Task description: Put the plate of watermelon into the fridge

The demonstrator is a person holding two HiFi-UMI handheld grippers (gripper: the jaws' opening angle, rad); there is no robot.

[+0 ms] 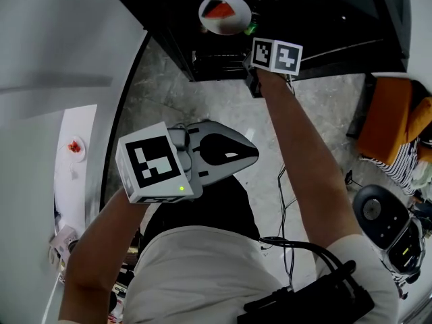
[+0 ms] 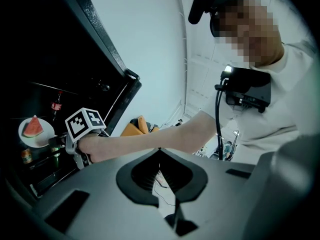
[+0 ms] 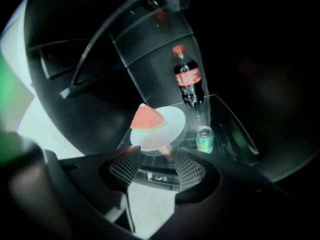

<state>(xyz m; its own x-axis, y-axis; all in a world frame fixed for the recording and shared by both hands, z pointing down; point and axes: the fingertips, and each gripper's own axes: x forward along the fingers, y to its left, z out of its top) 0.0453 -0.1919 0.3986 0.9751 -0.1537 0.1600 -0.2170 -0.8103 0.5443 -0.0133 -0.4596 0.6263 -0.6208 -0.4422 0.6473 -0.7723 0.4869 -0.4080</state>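
Observation:
A white plate (image 3: pixel 165 126) with a red watermelon wedge (image 3: pixel 147 118) rests on a glass shelf (image 3: pixel 220 109) inside the dark fridge. It also shows in the head view as the plate (image 1: pixel 224 13), and in the left gripper view as the plate (image 2: pixel 35 131). My right gripper (image 3: pixel 157 166) is open just short of the plate's near rim, its ribbed pads (image 3: pixel 125 166) apart with nothing held. Its marker cube (image 1: pixel 277 54) sits at the fridge opening. My left gripper (image 1: pixel 251 152) hangs shut and empty near the person's body, tips (image 2: pixel 159 150) together.
A cola bottle (image 3: pixel 187 79) stands behind the plate and a green can (image 3: pixel 204 139) to its right. The open fridge door (image 2: pixel 107 59) is on the left. A white table (image 1: pixel 81 181) carries another watermelon plate (image 1: pixel 75 147). An orange seat (image 1: pixel 388 120) and floor cables (image 1: pixel 287 187) lie right.

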